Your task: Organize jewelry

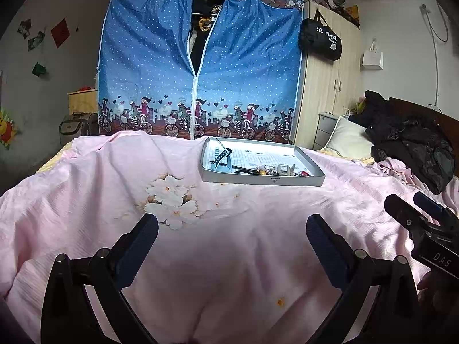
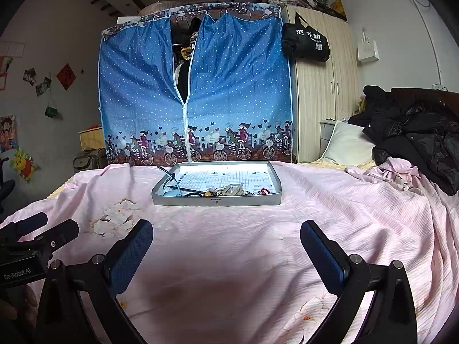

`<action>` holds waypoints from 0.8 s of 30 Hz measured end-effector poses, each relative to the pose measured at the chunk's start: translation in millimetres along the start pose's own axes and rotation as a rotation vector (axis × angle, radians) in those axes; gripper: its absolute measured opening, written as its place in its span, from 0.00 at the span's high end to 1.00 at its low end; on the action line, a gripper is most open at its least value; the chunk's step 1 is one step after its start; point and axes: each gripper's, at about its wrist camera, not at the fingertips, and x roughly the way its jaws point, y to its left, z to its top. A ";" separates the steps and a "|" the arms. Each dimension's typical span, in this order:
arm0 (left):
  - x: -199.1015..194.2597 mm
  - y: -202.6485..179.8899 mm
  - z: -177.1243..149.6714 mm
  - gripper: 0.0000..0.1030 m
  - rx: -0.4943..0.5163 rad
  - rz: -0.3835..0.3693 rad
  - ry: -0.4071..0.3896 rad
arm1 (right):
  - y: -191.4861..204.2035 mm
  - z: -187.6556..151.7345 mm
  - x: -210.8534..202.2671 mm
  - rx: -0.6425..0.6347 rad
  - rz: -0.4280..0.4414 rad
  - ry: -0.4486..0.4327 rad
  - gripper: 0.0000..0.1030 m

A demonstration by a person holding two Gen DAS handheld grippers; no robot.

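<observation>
A: Where is the jewelry?

B: It lies in a heap along the near edge of a shallow grey tray [image 2: 216,200]. The jewelry [image 2: 229,190] is a tangle of small pieces, too small to tell apart. A watch [image 2: 169,182] with a pale blue strap sits at the tray's left end. The tray rests on a pink bedspread [image 2: 229,243], well ahead of both grippers.

A: And the grippers?

B: The left gripper [image 1: 232,229] hovers over the bedspread, fingers spread wide, holding nothing. The right gripper [image 2: 226,235] is the same: wide apart, empty.

A: What is behind?

B: A blue fabric wardrobe [image 2: 195,86], partly unzipped. Dark coats [image 2: 416,132] are piled on the bed at the right.
</observation>
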 end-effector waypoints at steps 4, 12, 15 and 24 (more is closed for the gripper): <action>-0.2 -0.1 0.1 0.02 -0.002 -0.001 -0.001 | -0.2 -0.4 0.2 0.000 0.001 0.002 0.00; 0.1 -1.7 -0.4 0.02 0.001 0.001 0.002 | 1.0 -1.6 1.8 -0.001 0.012 0.011 0.00; 0.2 -2.0 -0.6 0.02 0.000 0.000 0.003 | 2.7 -2.1 2.3 -0.008 0.016 0.012 0.00; -0.1 -3.7 -1.0 0.02 -0.001 0.002 0.000 | 1.2 -2.6 2.8 0.001 0.017 0.015 0.00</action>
